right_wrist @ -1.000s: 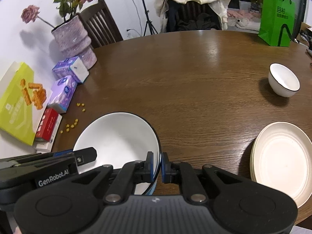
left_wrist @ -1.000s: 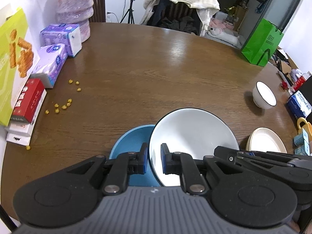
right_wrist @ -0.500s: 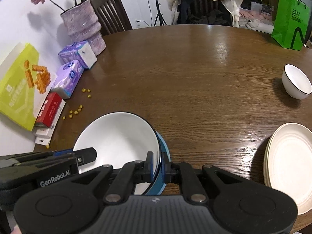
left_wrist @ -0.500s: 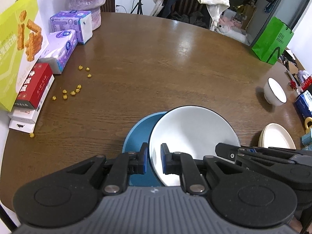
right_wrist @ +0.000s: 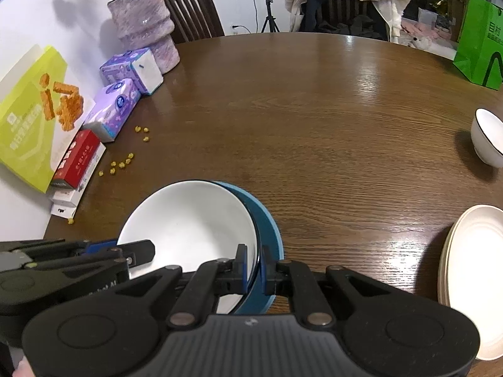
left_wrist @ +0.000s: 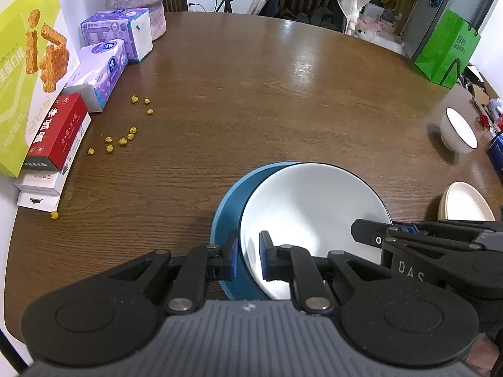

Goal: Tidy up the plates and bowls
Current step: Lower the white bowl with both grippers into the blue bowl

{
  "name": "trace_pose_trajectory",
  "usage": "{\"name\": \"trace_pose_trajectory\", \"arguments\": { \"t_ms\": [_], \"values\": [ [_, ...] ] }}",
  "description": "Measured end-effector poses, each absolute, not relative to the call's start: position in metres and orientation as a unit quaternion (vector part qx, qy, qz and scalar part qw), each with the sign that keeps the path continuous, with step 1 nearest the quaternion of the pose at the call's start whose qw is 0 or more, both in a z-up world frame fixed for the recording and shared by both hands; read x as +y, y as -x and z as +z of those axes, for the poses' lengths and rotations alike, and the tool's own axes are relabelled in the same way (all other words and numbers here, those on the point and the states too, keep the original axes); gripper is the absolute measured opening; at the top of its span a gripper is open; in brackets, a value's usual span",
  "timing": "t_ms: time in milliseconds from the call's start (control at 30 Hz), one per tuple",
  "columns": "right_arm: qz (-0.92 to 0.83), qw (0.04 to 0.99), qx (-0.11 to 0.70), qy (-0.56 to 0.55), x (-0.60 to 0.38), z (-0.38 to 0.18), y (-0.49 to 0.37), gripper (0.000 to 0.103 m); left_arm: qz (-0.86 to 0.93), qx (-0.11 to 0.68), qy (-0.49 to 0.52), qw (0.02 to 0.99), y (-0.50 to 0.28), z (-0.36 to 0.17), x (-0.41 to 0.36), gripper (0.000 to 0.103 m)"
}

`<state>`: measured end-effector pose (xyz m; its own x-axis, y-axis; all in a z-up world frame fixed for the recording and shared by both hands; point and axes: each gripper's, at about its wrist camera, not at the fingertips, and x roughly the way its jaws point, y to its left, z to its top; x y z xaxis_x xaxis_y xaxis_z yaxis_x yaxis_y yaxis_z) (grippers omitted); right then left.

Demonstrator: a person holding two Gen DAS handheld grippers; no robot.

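Left wrist view: since 1 second ago the blue bowl (left_wrist: 231, 207) shows more at 9 o'clock of the white bowl (left_wrist: 311, 207), above the brown table (left_wrist: 251, 94). The left gripper (left_wrist: 246, 259) clamps the white bowl's near rim.

Right wrist view: the table sits closer; the right gripper (right_wrist: 254, 267) pinches the white bowl (right_wrist: 188, 226) at its rim's 4 o'clock, the blue bowl (right_wrist: 267, 229) showing at 3 o'clock.

Glossy wood-grain table (left_wrist: 251, 100); smooth glazed white bowl (left_wrist: 311, 207).

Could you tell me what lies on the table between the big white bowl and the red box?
Only bare wood and scattered yellow crumbs lie between the big white bowl and the red box; the left wrist view shows it best.
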<state>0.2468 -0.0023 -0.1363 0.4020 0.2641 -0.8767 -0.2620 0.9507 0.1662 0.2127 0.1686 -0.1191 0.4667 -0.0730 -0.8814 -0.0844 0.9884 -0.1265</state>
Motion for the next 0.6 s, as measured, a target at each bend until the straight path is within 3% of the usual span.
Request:
{"name": "trace_pose_trajectory", "arguments": {
  "t_ms": [600],
  "values": [
    [0.179, 0.831, 0.526, 0.02, 0.006, -0.153, -0.251, 0.008, 0.004, 0.528, 0.052, 0.848, -0.214, -0.134, 0.168, 0.014]
  ]
}}
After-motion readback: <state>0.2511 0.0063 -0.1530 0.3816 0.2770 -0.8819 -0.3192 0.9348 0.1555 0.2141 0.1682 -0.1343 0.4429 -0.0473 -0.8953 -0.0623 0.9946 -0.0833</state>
